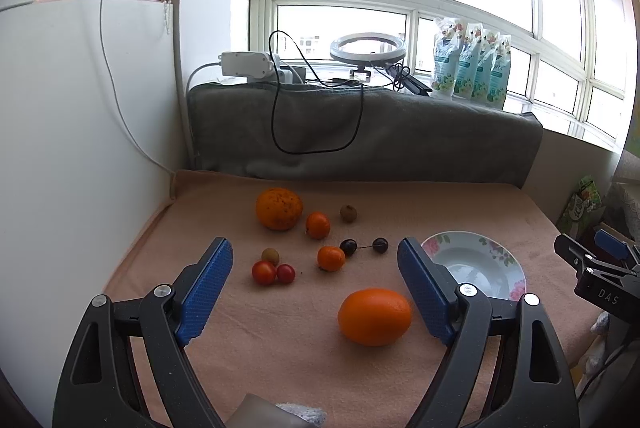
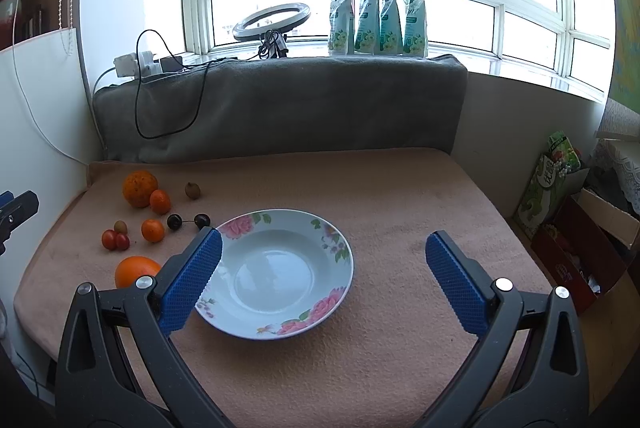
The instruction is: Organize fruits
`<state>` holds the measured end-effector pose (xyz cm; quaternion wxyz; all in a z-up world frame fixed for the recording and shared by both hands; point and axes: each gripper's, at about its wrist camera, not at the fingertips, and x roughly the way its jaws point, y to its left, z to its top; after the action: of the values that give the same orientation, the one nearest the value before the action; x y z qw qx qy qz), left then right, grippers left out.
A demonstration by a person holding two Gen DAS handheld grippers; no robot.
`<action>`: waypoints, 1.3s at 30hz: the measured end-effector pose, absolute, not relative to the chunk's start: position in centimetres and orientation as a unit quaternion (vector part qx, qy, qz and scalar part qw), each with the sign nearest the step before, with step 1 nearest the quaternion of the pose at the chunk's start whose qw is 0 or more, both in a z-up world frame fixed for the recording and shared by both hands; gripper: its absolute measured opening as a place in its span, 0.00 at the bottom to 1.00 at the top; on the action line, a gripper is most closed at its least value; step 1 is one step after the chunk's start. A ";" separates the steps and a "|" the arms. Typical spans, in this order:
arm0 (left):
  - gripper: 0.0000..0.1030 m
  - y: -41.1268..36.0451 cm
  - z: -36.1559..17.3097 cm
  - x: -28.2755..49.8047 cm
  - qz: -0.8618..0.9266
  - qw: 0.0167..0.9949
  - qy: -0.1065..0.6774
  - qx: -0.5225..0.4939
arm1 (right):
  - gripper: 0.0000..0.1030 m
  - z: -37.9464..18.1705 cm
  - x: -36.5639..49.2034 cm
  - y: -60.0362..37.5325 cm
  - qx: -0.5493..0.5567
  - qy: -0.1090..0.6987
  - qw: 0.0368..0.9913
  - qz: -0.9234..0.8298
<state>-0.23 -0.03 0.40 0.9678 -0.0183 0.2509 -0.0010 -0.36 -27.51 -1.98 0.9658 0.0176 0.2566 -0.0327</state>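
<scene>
Fruit lies scattered on a pink cloth [image 1: 280, 368]: a smooth orange [image 1: 374, 316] nearest, a speckled orange [image 1: 279, 208] at the back, two small tangerines [image 1: 318, 225] [image 1: 331, 258], two cherry tomatoes [image 1: 264, 272], two dark cherries [image 1: 349, 246] joined by a stem, and two brownish longans [image 1: 348, 213] [image 1: 270, 255]. An empty floral plate [image 2: 338, 256] sits to their right. My left gripper [image 1: 316, 286] hovers open above the fruit, the smooth orange just inside its right finger. My right gripper [image 2: 324, 282] is open over the plate, holding nothing.
A grey towel-covered ledge [image 2: 280, 100] bounds the back, with a ring light [image 2: 272, 20], cables and several refill pouches [image 2: 376, 12] on the sill. A white board [image 1: 80, 128] stands at the left. Cardboard boxes [image 2: 576, 240] sit past the right edge.
</scene>
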 end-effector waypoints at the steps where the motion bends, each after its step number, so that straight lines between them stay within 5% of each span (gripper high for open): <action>1: 0.82 0.0 0.4 -0.2 -0.001 0.968 0.251 -0.018 | 1.00 -2.0 -0.4 -27.5 0.018 0.257 0.966 -0.033; 39: 0.82 2.1 -2.0 1.6 -0.004 0.956 0.287 -0.058 | 1.00 -3.5 1.9 -26.8 0.024 0.298 0.954 -0.003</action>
<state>1.58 2.09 -1.97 0.9562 -0.0581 0.2870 -0.0040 1.86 -26.76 -3.49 0.9543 0.0238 0.2978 -0.0027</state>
